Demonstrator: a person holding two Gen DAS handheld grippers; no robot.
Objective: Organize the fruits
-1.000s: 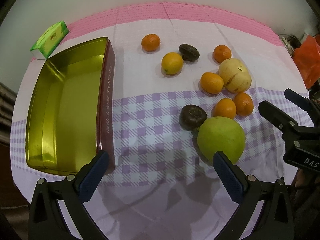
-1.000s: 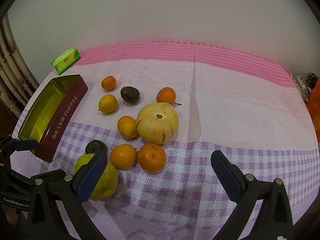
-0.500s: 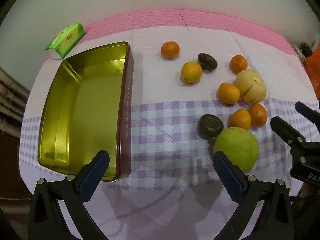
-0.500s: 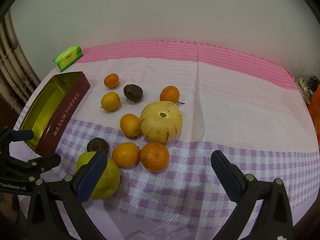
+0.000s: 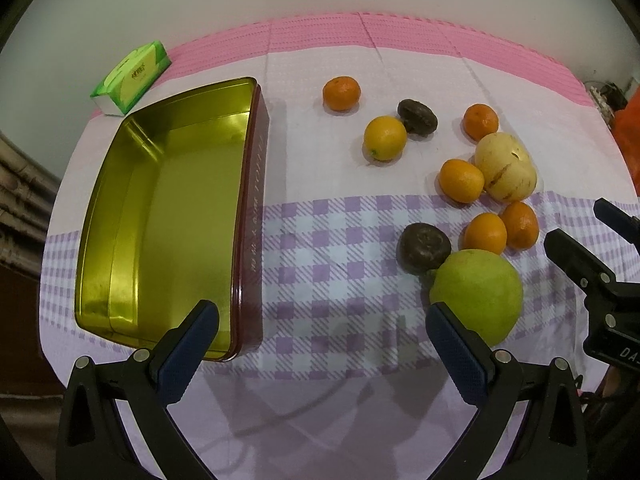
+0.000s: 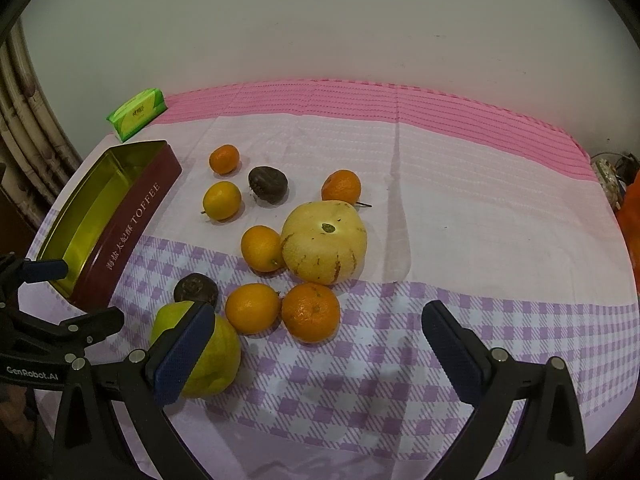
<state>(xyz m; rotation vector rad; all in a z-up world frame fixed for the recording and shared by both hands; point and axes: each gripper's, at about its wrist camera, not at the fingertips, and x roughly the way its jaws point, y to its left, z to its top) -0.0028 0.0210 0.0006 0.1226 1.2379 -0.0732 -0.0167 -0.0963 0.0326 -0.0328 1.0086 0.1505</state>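
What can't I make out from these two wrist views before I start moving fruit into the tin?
- Green fruit: right wrist view, its near side is hidden by the right gripper's left finger.
- Tin: left wrist view, its near corner is covered by the left gripper's finger; the side lettering is too skewed to read.
- Orange thing at the right edge: cut off in both views.
- Green box: print too small.

The left wrist view looks steeply down from the table's near edge, close over the open gold-lined rectangular tin (image 5: pixel 168 216). The right wrist view sits lower, apparently further right, facing the wall. Both share the large green round fruit (image 5: pixel 478 294) (image 6: pixel 212 354).
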